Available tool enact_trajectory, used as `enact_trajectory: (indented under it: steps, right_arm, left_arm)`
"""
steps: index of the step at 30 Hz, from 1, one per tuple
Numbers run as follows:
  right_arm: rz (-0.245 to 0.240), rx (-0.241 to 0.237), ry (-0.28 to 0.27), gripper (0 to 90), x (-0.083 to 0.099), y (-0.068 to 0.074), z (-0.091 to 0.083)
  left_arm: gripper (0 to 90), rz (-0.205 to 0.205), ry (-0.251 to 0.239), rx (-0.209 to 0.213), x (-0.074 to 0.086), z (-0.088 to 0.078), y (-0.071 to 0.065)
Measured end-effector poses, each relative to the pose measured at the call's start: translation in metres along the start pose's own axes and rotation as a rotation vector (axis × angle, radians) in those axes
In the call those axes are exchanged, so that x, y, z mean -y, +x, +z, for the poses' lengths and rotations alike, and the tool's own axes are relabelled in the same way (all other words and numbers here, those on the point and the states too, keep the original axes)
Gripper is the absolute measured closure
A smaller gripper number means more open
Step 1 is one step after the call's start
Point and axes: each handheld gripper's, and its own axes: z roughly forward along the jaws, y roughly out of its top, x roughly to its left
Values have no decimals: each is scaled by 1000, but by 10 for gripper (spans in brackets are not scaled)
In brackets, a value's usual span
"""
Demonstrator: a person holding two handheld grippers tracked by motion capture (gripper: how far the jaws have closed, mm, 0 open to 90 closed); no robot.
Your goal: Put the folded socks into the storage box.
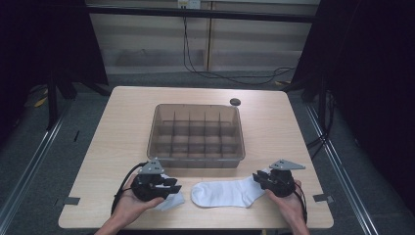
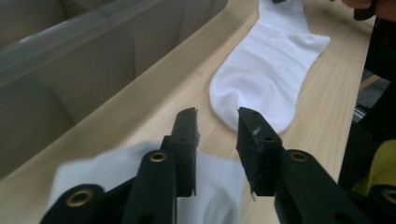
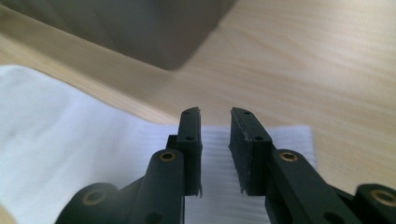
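Where the pale wood bench [image 1: 122, 127] sits on grey carpet, dark curtains hang at both sides and cables trail along the far wall. One clear divided bin [image 1: 195, 134] stands mid-bench, with a strip of bare wood between its near wall and the bench's near edge, and open wood to either side. One small dark disc [image 1: 235, 102] lies at 1 o'clock from the bin, near the far edge.

Two white socks lie in the near strip. The long sock [image 1: 227, 192] stretches flat at 6 o'clock from the bin, toe toward the left gripper. The second sock [image 1: 172, 199] is bunched (partly hidden) under the left gripper [image 1: 172, 185], at 7 o'clock from the bin.

Two grippers, one in each hand. The left gripper's jaws are spread, hovering over the bunched sock and pointing at the long sock's toe. The right gripper [image 1: 258, 178], at 5 o'clock, has jaws slightly spread over the long sock's ribbed cuff, pinching nothing.
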Motion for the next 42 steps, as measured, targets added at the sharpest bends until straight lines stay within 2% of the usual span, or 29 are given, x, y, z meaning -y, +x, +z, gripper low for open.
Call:
enact_trajectory:
  steps: [4,5,7,9,11,12,13,15,17,19,23,28,31,34,38,42]
  right_arm:
    - [-26,-29,-39,735,-10,15,-4]
    - [-35,-40,-43,734,-12,19,-3]
    - [-47,-63,-45,735,-16,29,0]
    - [-64,-90,-42,735,-19,39,5]
    - [-86,-113,-35,734,-21,49,11]
    - [-94,-122,-28,733,-22,54,13]
    - [-110,-136,-23,731,-23,59,16]
    - [-130,-155,-14,730,-24,69,21]
    - [-148,-176,-9,730,-26,78,25]
    - [-162,-198,-8,725,-28,86,28]
    - [-190,-243,8,717,-31,105,37]
    - [-219,-300,25,674,-36,128,53]
    - [-232,-331,18,641,-43,139,57]
    - [-236,-362,19,614,-48,151,64]
    - [-276,-390,60,575,-47,170,77]
    - [-297,-406,92,545,-42,180,85]
  left_arm:
    - [558,-6,40,-17,20,-6,2]
    - [545,7,51,-13,23,-6,2]
    - [512,28,54,-31,28,-5,0]
    - [493,56,80,-45,32,-2,-3]
    - [486,65,88,-47,32,2,-4]
    - [493,65,88,-47,32,2,-4]
    - [514,77,84,-67,31,4,-5]
    - [644,105,108,-87,31,5,-4]
    - [778,96,101,-84,31,5,-2]
    - [825,68,73,-61,30,2,-1]
    - [834,15,8,-24,25,-9,3]
    - [834,-31,-74,-10,16,-22,10]
    - [833,-55,-115,-11,11,-32,15]
    - [832,-68,-135,-29,10,-39,20]
    - [830,-90,-164,-56,8,-50,29]
    - [829,-115,-177,-77,11,-56,37]
